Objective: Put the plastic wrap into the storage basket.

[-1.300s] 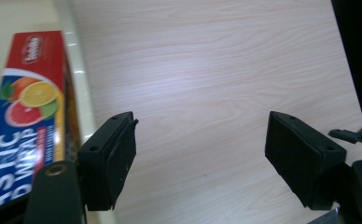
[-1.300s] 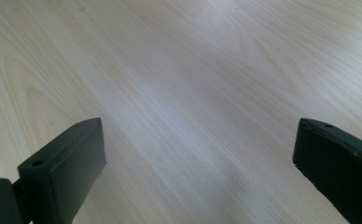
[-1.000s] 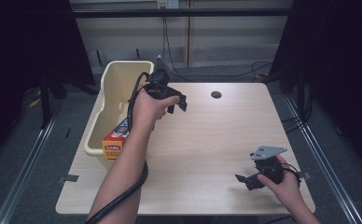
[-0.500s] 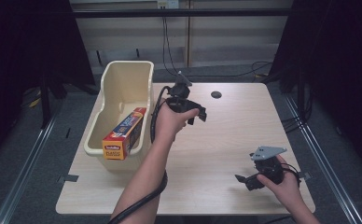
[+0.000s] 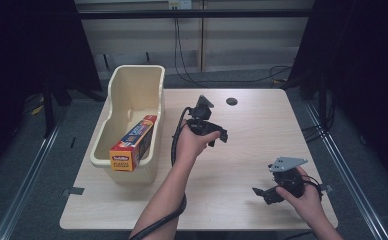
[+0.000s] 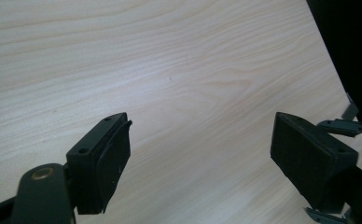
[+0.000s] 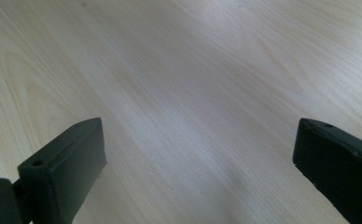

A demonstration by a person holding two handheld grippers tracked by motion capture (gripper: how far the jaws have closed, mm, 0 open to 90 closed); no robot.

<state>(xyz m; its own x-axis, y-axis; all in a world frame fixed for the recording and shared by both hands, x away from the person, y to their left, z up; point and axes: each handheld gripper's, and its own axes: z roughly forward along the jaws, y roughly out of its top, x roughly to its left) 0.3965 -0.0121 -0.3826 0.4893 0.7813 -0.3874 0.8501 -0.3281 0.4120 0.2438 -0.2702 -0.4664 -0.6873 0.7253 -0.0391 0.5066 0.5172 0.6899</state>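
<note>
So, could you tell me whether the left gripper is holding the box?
No, the left gripper is open over bare table; the box lies in the tub.

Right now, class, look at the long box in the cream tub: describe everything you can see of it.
The long box is a slim cardboard carton, as for kitchen wrap, with an orange-yellow end face bearing red lettering and a blue and red printed top. It looks closed and undamaged. It lies tilted in the cream tub, its near end propped on the tub's front rim and sticking out beyond it, its far end down inside along the right wall. Neither gripper touches it.
</note>
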